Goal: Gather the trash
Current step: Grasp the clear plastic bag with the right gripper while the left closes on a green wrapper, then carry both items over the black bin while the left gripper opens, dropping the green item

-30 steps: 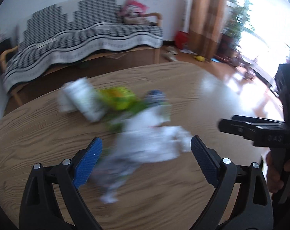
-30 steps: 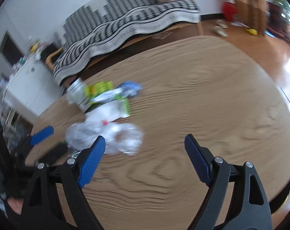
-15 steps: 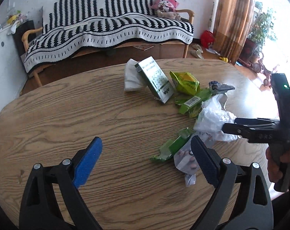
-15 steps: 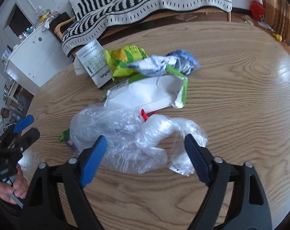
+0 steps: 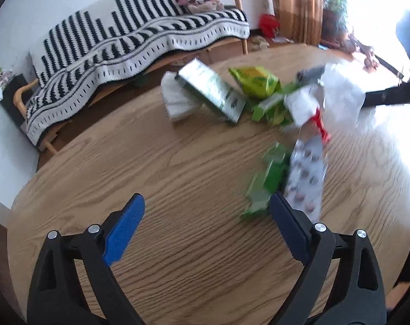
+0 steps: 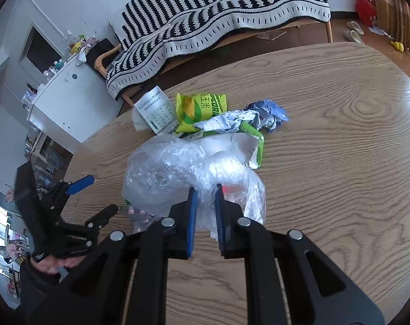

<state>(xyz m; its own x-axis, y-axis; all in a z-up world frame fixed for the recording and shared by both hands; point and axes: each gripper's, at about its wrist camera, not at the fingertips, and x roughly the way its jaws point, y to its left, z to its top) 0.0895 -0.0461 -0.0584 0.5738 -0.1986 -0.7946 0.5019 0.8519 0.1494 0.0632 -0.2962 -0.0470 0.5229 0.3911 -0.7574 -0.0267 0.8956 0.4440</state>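
Observation:
A pile of trash lies on the round wooden table [image 6: 340, 140]. My right gripper [image 6: 205, 192] is shut on a crumpled clear plastic bag [image 6: 172, 170] at the near edge of the pile; the bag also shows in the left wrist view [image 5: 340, 94]. Behind it lie a white and green wrapper [image 6: 248, 140], a yellow-green packet [image 6: 202, 108], a grey-green box [image 6: 157, 112] and crumpled blue foil [image 6: 270, 111]. My left gripper [image 5: 207, 216] is open and empty over bare table, left of a green wrapper [image 5: 267, 181] and a pill blister [image 5: 307, 176].
A sofa with a black and white striped cover [image 5: 139, 40] stands behind the table. A white cabinet [image 6: 61, 100] is at the left. Curtains [image 5: 294, 2] and bright windows are at the right. The table edge runs close on the left.
My right gripper closed on the clear plastic bag. My left gripper swung left and nearer, so the pile now sits to its right.

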